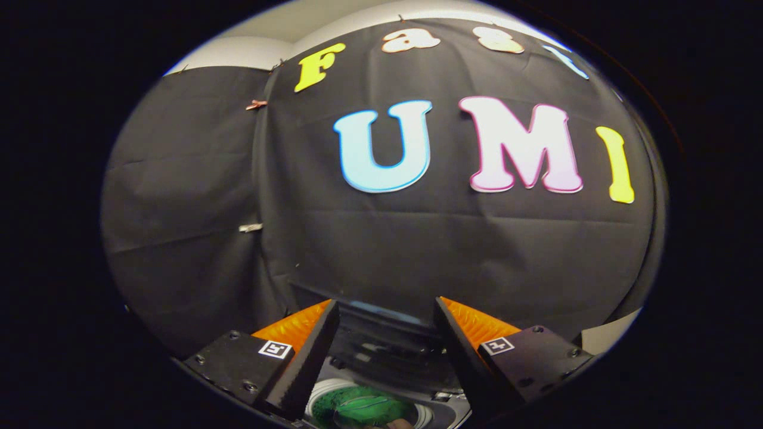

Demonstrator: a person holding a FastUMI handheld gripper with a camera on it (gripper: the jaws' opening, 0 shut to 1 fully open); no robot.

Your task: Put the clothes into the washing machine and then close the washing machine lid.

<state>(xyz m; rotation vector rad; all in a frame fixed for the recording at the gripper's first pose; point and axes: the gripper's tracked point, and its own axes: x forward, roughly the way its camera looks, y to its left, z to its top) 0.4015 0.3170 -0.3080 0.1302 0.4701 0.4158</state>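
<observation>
My gripper [386, 302] is open, with nothing between its fingers. Below and between the fingers sits the washing machine [438, 411], seen from above. Its round drum opening holds a green piece of clothing [363, 410]. The machine's dark lid [387, 342] stands raised behind the drum, just ahead of the fingertips. The fingers hover above the machine and touch nothing. Much of the machine is hidden by the fingers.
The booth's black cloth wall [417, 250] hangs close behind the machine. A seam with small clips [251, 227] runs down the cloth to the left. A pale surface [608, 336] shows beyond the right finger.
</observation>
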